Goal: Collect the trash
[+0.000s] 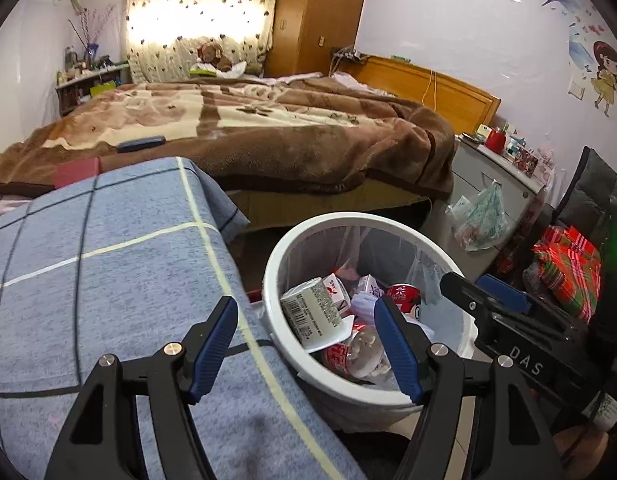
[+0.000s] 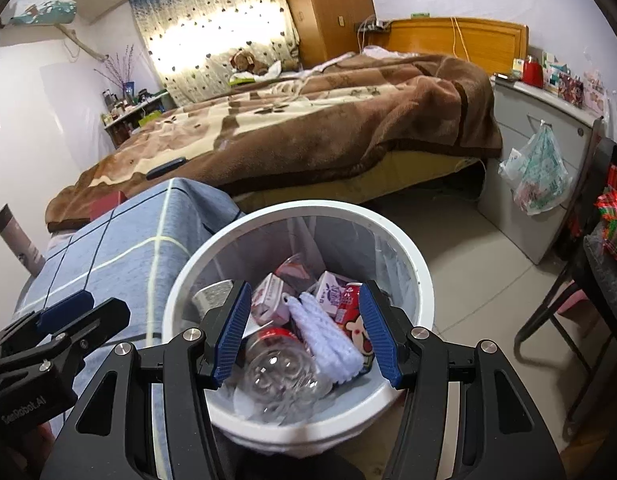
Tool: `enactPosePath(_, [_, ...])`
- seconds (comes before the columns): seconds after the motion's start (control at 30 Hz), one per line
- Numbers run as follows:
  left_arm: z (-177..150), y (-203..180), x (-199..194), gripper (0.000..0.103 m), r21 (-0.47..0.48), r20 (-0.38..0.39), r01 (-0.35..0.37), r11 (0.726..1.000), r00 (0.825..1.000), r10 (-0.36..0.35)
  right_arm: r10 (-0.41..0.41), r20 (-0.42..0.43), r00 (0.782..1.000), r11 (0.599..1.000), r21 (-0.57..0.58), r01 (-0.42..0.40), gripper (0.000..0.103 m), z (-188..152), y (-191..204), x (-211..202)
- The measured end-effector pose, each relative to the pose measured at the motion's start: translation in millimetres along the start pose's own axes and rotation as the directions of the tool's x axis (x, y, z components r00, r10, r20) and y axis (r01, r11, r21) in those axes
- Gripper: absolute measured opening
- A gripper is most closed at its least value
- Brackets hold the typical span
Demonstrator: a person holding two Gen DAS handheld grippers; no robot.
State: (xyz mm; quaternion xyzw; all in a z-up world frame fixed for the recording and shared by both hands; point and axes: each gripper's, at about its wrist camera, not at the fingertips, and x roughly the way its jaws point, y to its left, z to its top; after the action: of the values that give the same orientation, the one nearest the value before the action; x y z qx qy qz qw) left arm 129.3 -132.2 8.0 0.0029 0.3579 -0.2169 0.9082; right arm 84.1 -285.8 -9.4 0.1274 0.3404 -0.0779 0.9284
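Left wrist view: the left gripper point(image 1: 308, 344) stands wide and empty, the white trash bin point(image 1: 276, 280) under its right finger and the blue checked cloth point(image 1: 108, 264) under its left; right wrist view: the right gripper point(image 2: 308, 338) hangs wide and empty directly above the bin point(image 2: 422, 280), over a clear bottle point(image 2: 276, 368) and white knit item point(image 2: 328, 336).

A: Where does the light originate?
B: Daylight glows through the curtain point(image 1: 200, 20), overexposing its centre.
A: And sharpness?
B: Focus is adequate; fisheye bending and dark vignetting mark the edges.
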Motion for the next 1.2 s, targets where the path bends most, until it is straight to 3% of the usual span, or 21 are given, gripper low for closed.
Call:
enactPosePath(0.2, [-14.3,3.6,-29.6,0.073,0.0,0.068,-0.056,0.998,0.996,0.056,-0.002,0.068,0.998,1.0,-0.022,0.004,0.058,-14.1,12.3,-24.1])
enactPosePath(0.47, [-34.7,10.4,-54.9,0.073,-0.032,0.109,-0.068,0.997,0.991,0.071,-0.025,0.159,0.987,0.996,-0.081,0.038,0.058,-31.9,29.2,-52.3])
enactPosePath(0.7, [-52.5,17.0,-64.9,0.073,-0.052,0.118,-0.166,0.985,0.978,0.171,-0.02,0.203,0.979,0.995,-0.094,0.04,0.058,-41.5,33.5,-62.7])
enactPosePath(0.93, [-64.9,17.8,-77.8,0.073,-0.031,0.165,-0.222,0.975,0.961,0.224,-0.007,0.216,0.976,0.995,-0.094,0.028,0.058,-46.3,34.9,-64.9])
enactPosePath(1.2, [-67.8,15.3,-83.1,0.073,-0.021,0.177,-0.227,0.974,0.958,0.227,0.004,0.223,0.975,0.995,-0.1,0.019,0.058,-52.8,41.0,-68.5])
